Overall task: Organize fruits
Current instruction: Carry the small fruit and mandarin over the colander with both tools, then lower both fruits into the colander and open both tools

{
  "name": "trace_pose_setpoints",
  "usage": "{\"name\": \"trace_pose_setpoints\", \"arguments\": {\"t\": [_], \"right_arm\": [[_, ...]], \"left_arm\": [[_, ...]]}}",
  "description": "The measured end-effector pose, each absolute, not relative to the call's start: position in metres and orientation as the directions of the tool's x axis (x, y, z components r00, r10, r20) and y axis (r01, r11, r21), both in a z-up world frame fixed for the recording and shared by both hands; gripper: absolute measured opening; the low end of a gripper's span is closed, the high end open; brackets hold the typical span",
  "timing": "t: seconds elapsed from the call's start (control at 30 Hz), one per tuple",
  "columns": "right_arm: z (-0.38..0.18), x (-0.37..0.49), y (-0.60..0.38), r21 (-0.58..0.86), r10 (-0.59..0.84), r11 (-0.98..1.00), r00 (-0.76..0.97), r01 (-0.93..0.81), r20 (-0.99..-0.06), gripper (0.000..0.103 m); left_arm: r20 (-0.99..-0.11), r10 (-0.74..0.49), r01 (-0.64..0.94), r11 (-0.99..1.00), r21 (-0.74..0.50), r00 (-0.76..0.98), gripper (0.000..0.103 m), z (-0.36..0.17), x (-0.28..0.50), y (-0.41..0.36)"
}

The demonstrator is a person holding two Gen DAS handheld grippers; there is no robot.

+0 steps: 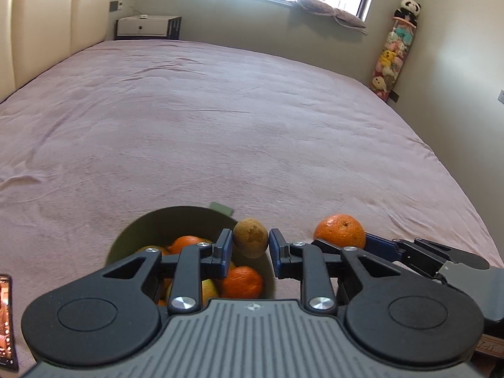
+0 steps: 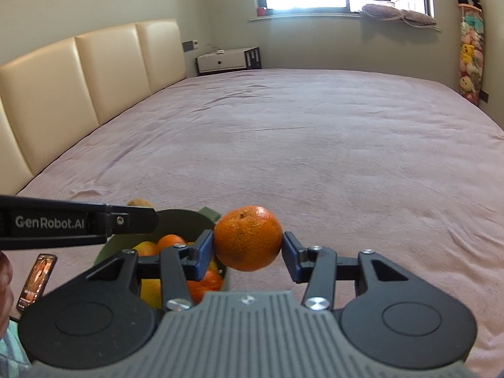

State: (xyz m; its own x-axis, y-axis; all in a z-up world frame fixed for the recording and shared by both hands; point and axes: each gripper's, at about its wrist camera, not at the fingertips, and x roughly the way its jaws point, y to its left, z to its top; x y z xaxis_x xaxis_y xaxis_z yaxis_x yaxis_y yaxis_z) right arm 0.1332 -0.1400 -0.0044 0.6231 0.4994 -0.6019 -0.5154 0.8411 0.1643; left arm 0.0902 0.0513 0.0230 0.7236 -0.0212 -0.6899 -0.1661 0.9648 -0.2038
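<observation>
The left hand-held gripper (image 1: 250,245) pinches a brown fruit (image 1: 250,242) over the green bowl (image 1: 189,217) on the bed (image 1: 252,126); the right hand-held gripper (image 2: 249,245) pinches an orange (image 2: 248,238) beside the rim. Lower each before releasing, so neither rolls off.

The left gripper (image 1: 250,249) has a ribbed grey housing bearing a small round emblem, flanked by two matte black lobes with shallow circular recesses. Black linkage bars with triangular cut-outs are pinned by silver screws and end in blue pads. The right gripper (image 2: 249,250) is built the same. Its side view at the left shows white "GenRobot.AI" lettering on black.
</observation>
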Motion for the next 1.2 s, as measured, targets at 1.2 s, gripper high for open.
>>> {"name": "trace_pose_setpoints", "arguments": {"t": [1.2], "right_arm": [[-0.066,0.117,-0.049,0.108,0.481,0.703,0.358,-0.703,-0.8,0.045]], "left_arm": [[-0.859,0.024,-0.255,0.959,-0.125,0.511,0.028,-0.052,0.091,0.122]]}}
